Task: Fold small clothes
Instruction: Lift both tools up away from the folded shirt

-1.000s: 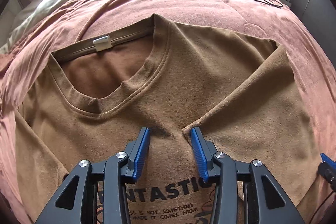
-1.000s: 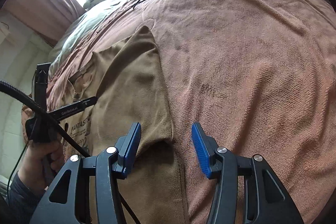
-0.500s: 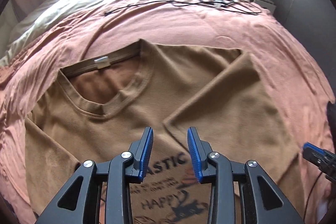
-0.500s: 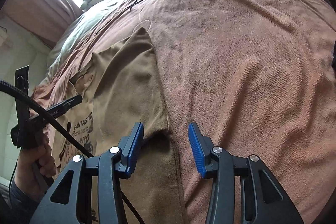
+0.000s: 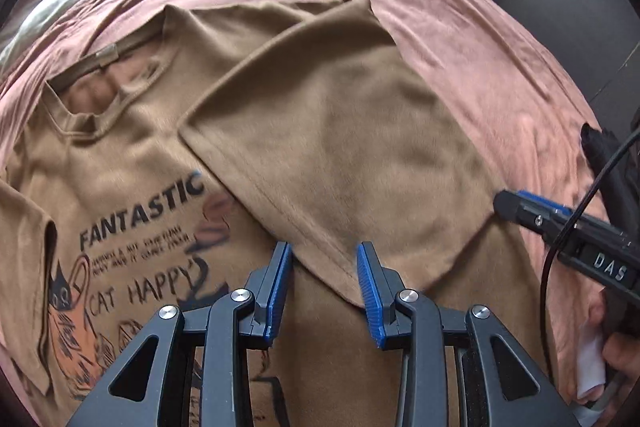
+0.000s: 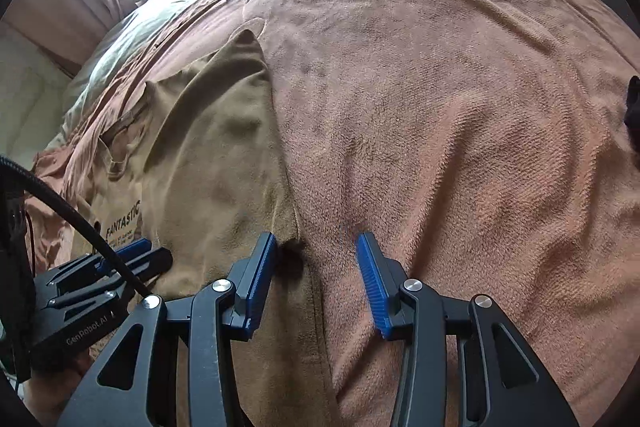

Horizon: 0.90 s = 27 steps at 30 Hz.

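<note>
Spread over a bed, the salmon-pink terry blanket [image 6: 460, 99] carries our tan cotton T-shirt with the black "FANTASTIC" print [image 5: 132, 195], lying face up with its right sleeve [image 5: 340, 131] already folded in across the chest. We hold both left tongs [image 5: 324, 269] and right tongs [image 6: 316, 259] spread and empty, just above the folded edge. By our reckoning one side fold is done; the left sleeve [image 5: 24, 267] and the lengthwise folds remain.
</note>
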Each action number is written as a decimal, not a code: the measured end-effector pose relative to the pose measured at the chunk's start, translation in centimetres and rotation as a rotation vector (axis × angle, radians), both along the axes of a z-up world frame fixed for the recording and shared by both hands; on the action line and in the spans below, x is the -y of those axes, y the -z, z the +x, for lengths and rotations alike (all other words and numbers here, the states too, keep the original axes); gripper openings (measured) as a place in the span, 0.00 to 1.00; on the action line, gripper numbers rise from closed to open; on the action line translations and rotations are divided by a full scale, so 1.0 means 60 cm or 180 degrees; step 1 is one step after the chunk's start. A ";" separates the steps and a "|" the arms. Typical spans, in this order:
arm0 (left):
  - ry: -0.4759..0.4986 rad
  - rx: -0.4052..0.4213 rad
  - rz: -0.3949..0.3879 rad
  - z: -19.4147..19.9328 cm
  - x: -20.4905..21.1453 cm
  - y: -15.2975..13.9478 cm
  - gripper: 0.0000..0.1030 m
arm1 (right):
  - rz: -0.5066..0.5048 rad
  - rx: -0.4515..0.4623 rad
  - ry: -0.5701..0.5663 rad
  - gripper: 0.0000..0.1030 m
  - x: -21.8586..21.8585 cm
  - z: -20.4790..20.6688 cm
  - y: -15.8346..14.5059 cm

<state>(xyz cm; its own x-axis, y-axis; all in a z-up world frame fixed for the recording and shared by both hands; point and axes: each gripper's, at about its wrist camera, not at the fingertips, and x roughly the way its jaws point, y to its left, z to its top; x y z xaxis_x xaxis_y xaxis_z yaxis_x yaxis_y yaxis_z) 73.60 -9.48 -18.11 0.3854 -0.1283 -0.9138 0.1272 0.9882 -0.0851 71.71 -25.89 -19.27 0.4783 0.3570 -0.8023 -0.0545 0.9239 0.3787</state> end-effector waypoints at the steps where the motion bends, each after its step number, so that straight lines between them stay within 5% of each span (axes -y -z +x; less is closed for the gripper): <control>1: 0.0029 0.0011 0.0042 -0.008 0.005 0.000 0.35 | -0.0029 -0.0018 0.0008 0.39 -0.001 -0.003 -0.004; 5: -0.0004 -0.0040 -0.0020 -0.029 -0.001 -0.010 0.35 | 0.0202 0.0018 0.0063 0.39 0.015 -0.023 -0.026; 17: -0.0275 0.0278 -0.0460 -0.173 -0.104 -0.124 0.37 | 0.0218 0.0600 -0.0066 0.39 0.032 -0.178 -0.147; 19: -0.0326 0.0349 -0.0519 -0.200 -0.126 -0.148 0.44 | 0.0219 0.0617 -0.0131 0.40 0.030 -0.207 -0.156; 24: -0.0403 0.0564 -0.0488 -0.266 -0.182 -0.208 0.69 | -0.0007 0.0707 -0.0152 0.75 0.034 -0.287 -0.187; 27: -0.0447 0.0712 -0.0494 -0.310 -0.214 -0.241 0.88 | -0.0090 0.0751 -0.0107 0.83 0.044 -0.336 -0.219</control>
